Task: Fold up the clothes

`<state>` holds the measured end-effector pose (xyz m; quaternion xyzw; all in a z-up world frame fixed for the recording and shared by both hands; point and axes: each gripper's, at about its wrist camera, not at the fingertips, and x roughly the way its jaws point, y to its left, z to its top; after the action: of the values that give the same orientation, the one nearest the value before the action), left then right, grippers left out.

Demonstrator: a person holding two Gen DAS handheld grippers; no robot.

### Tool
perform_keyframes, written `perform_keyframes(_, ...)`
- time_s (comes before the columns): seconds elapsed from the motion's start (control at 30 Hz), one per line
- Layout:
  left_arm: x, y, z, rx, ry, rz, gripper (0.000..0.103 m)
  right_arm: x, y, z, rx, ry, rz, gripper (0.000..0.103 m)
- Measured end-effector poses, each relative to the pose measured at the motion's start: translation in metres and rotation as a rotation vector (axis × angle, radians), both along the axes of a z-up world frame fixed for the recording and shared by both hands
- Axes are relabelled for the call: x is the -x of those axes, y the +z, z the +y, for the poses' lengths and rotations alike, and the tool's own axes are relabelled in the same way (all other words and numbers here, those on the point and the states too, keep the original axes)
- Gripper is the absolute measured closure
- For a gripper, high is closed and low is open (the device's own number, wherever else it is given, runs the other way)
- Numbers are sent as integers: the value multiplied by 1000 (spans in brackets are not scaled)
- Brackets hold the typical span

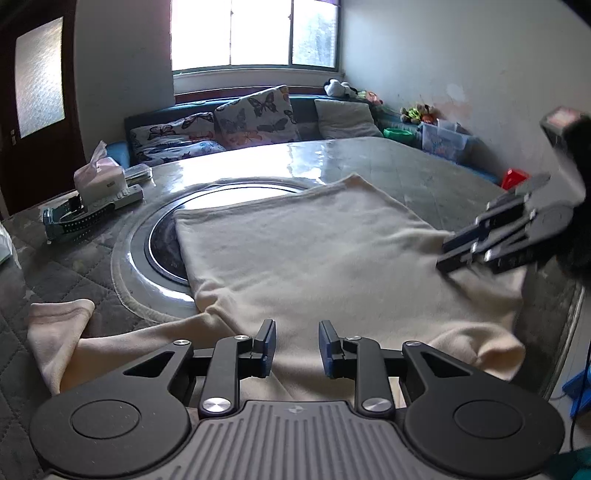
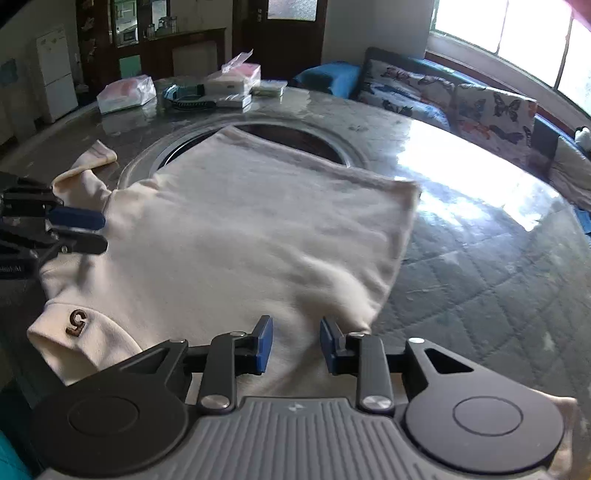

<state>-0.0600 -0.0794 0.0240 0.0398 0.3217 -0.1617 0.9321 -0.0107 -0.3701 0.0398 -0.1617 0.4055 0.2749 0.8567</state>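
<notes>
The left camera sits low, close over the near edge of the shirt (image 1: 295, 258), and looks across the table (image 1: 388, 162) to the window (image 1: 255, 33). The right camera sits just as low and close, facing the far cabinets (image 2: 147, 37). Both see the shirt, the table and the sofa (image 1: 229, 122).

Tissue box (image 1: 96, 176) on round table (image 1: 388, 162); butterfly cushions (image 1: 255, 116) on sofa below window (image 1: 255, 33).
</notes>
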Motion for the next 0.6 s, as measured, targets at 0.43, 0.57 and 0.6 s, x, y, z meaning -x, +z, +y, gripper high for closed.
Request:
perform_keyframes(0.43, -7, -8, 56, 61, 213, 43, 75, -2, 1, 2, 21, 6, 6, 67)
perform_keyframes(0.57, 0, -9, 77, 44, 292, 35, 75, -3, 1, 1, 15, 4, 10, 67)
perform_keyframes(0.6, 2, -9, 81, 25, 313, 26, 75, -3, 1, 1, 14, 4, 10, 67)
